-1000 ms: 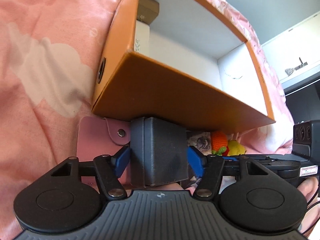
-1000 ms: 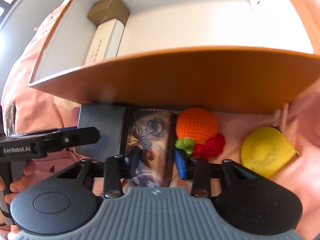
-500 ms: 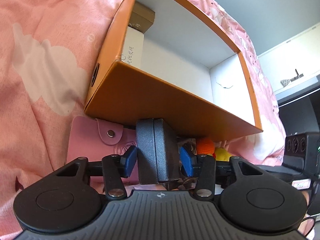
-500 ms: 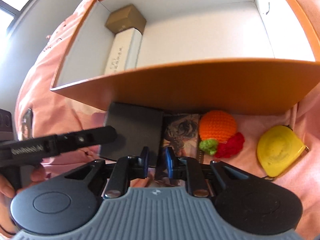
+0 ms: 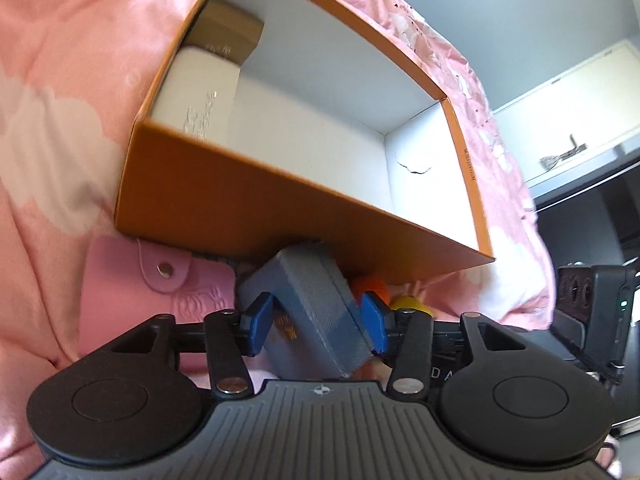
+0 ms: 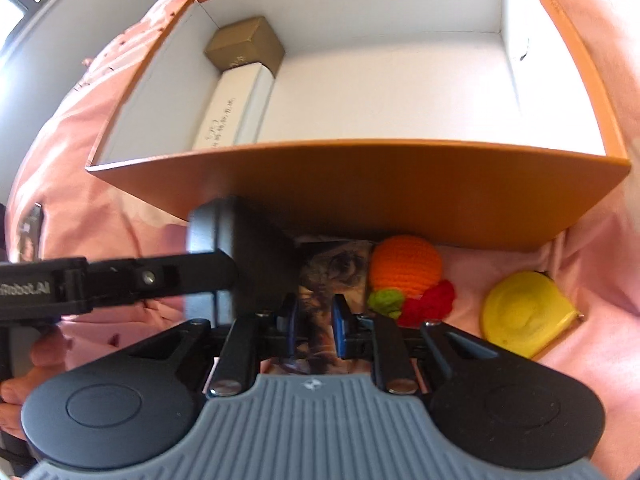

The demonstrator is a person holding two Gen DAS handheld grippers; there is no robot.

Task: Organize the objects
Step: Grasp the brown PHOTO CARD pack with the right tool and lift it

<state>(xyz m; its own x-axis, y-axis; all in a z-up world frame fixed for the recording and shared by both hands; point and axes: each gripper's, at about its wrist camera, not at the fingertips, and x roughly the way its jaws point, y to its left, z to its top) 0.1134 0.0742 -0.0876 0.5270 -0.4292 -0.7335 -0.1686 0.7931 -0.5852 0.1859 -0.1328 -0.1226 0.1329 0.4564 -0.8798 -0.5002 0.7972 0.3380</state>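
left tongs (image 5: pixel 316 322): gripping tilted dark box (image 5: pixel 316 304), jaws easing apart | right tongs (image 6: pixel 314 324): nearly closed around picture card (image 6: pixel 332 268), grip unclear | both in front of orange box (image 6: pixel 400 192) on pink bedding (image 5: pixel 60 120)

The box (image 6: pixel 360 192) lies on the bedspread (image 5: pixel 52 128); inside, against its left wall, a long carton (image 6: pixel 232 108) lies lengthwise with a small cube box (image 6: pixel 246 46) just behind it at the far corner. Before the box's near wall, from left to right, come a wallet (image 5: pixel 160 280), a case (image 5: pixel 316 304) tilted between the left gripper's (image 5: pixel 316 322) pads, a card pack (image 6: pixel 332 276), a knitted fruit (image 6: pixel 404 268) and a tape measure (image 6: pixel 524 312). The card pack lies between the right gripper's (image 6: pixel 314 326) narrow-set pads.
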